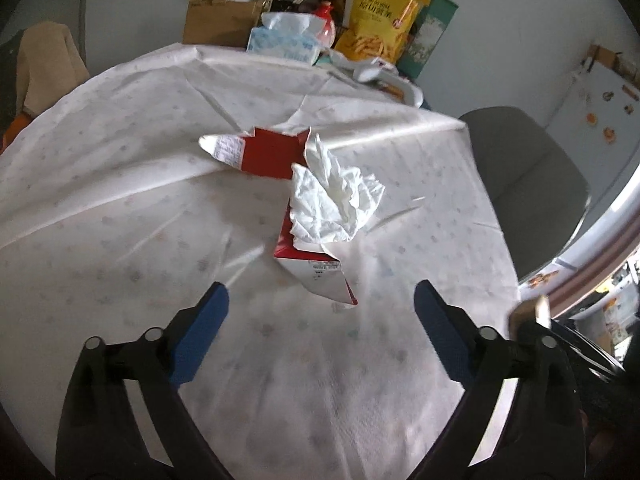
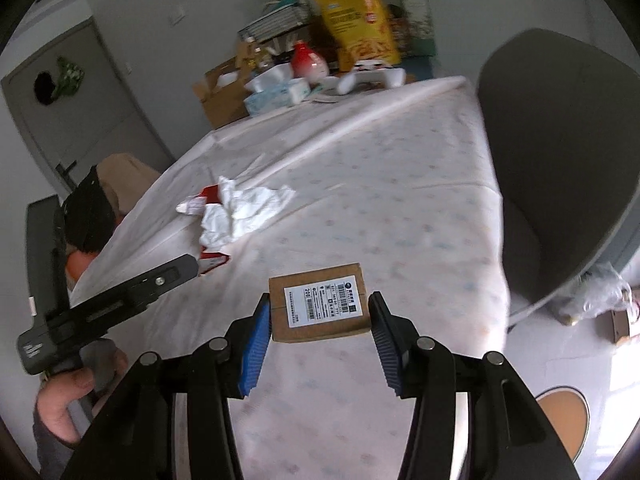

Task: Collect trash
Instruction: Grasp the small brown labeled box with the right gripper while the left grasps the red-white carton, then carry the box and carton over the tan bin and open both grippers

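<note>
A crumpled white tissue (image 1: 334, 198) lies on a torn red and white carton (image 1: 272, 152) in the middle of the table; both also show in the right wrist view, tissue (image 2: 244, 208) over carton (image 2: 210, 262). My left gripper (image 1: 320, 300) is open and empty, just short of the carton's near end. My right gripper (image 2: 318, 308) is shut on a small brown cardboard box (image 2: 318, 306) with a white label, held above the table. The left gripper's body (image 2: 108, 304) shows at the left of the right wrist view.
The table (image 1: 120, 200) has a white patterned cloth. At its far end stand a cardboard box (image 1: 220, 12), a tissue box (image 1: 284, 38), a yellow snack bag (image 1: 380, 20) and a green carton (image 1: 430, 34). A grey chair (image 2: 560, 152) stands to the right.
</note>
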`<state>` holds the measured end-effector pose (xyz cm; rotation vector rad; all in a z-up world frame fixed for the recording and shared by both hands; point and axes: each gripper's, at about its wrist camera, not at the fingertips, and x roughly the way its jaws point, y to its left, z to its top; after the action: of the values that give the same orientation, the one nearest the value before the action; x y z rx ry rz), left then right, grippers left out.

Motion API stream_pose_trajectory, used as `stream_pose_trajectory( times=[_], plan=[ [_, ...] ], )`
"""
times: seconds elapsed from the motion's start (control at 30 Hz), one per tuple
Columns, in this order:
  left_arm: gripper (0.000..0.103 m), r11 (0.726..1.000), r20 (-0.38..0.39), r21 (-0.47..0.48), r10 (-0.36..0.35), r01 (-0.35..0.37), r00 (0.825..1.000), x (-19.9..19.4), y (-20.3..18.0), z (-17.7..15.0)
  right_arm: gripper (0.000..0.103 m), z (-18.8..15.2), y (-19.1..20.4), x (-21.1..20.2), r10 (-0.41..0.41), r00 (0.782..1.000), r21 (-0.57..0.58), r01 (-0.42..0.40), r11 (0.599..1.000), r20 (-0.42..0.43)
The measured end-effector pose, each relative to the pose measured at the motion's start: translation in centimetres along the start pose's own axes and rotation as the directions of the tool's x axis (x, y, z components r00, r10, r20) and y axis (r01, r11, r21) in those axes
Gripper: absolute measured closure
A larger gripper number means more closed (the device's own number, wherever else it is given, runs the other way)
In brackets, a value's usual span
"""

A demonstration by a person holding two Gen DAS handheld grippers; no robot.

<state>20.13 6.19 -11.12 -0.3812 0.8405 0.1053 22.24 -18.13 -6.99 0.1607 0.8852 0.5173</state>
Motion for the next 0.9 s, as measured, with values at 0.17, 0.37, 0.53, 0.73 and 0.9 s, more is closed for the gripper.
stream_pose_trajectory(
  times=[0.17,0.37,0.53,0.73,0.9],
  plan=[
    [0.033,0.998,-0.029,-0.026,0.049,-0.05,0.998,1.3,-0.1,-0.1,0.055,-0.3,-1.7,-0.9,-0.023,1.0,0.029,0.023,0.999,0.005],
    [0.084,0.998,-0.04,-0.006,0.06,-0.06,0.997,1.3,-0.1,-0.5,0.055,-0.6,-2.7,-1.4,-0.032,0.999,0.058,0.032,0.998,0.011],
    [0.084,0.998,-0.006,-0.035,0.047,-0.047,0.999,-0.2,1.3,-1.0,0.055,-1.0,-2.4,-1.2,-0.022,1.0,0.06,0.022,0.998,0.006],
    [0.084,0.997,0.044,-0.067,0.039,-0.036,0.998,-2.5,3.1,-1.3,0.055,-1.3,-1.2,-1.1,-0.007,1.0,0.041,0.007,0.999,0.004],
    [0.084,0.997,0.09,-0.067,-0.02,0.026,0.996,-4.6,3.8,-1.3,0.055,-1.7,-0.1,-1.3,0.004,1.0,0.032,-0.005,0.999,0.008]
  ],
)
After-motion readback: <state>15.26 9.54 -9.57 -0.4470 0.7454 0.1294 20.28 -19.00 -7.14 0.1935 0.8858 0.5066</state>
